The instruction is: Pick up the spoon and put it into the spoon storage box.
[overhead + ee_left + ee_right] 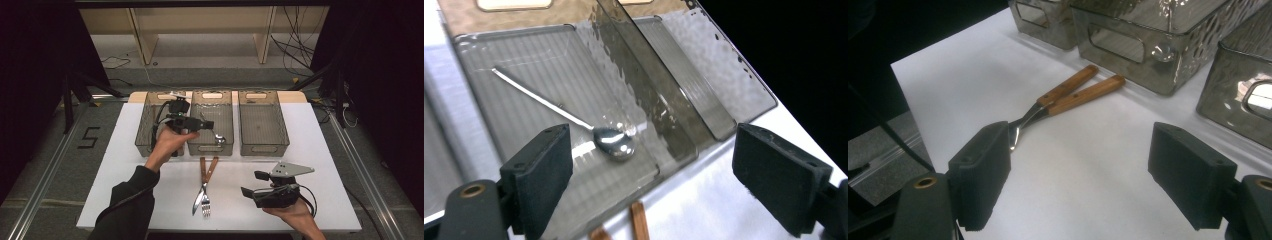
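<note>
three smoky, see-through plastic bins stood in a row along the far edge of the white table (pixel 125 150): a left bin (pixel 146 131), a middle bin (pixel 212 145) and a right bin (pixel 263 125). each was rectangular, with ribbed floors and a slot handle cut into its end walls. one shiny metal spoon (pixel 611 142) lay in the middle bin, its rounded bowl toward the near wall and its thin handle running away to the far end. the right bin looked empty; what the left bin held could not be told.

two pieces of cutlery with wooden handles lay on the table just near of the middle bin: a knife (pixel 198 196) and a fork (pixel 206 202), their handles apart at the far end, their metal ends crossing at the near end.

the left gripper (pixel 209 124) hovered over the middle bin, just above the spoon, its two black padded jaws wide apart and empty. the right gripper (pixel 252 184) was held low at the near right of the table, jaws likewise spread with nothing between them.
</note>
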Demonstrator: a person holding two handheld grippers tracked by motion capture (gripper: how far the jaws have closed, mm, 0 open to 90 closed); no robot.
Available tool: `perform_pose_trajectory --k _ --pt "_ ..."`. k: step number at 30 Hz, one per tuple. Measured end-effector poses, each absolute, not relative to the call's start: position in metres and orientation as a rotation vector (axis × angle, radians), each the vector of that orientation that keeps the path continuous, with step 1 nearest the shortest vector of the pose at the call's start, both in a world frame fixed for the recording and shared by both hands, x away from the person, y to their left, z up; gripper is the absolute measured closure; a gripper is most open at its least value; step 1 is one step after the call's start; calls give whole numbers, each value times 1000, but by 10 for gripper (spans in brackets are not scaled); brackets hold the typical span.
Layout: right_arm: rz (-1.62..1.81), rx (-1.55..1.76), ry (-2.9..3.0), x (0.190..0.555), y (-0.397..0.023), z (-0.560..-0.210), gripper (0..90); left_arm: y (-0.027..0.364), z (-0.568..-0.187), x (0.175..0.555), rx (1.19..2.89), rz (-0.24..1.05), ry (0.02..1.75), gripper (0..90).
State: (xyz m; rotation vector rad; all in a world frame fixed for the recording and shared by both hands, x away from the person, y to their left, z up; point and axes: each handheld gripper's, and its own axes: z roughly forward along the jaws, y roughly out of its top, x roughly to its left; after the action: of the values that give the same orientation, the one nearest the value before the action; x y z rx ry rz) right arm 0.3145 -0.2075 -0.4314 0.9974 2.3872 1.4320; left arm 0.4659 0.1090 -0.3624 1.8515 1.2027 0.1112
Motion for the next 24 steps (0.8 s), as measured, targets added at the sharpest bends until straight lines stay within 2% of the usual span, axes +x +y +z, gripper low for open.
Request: perform_pose_trajectory --k 16,24 --pt "1304 1056 2367 314 -180 -439 262 174 -405 397 1738 177 1169 161" --pt "1290 1065 2366 318 -158 -443 263 186 -422 379 1713 216 1141 158"
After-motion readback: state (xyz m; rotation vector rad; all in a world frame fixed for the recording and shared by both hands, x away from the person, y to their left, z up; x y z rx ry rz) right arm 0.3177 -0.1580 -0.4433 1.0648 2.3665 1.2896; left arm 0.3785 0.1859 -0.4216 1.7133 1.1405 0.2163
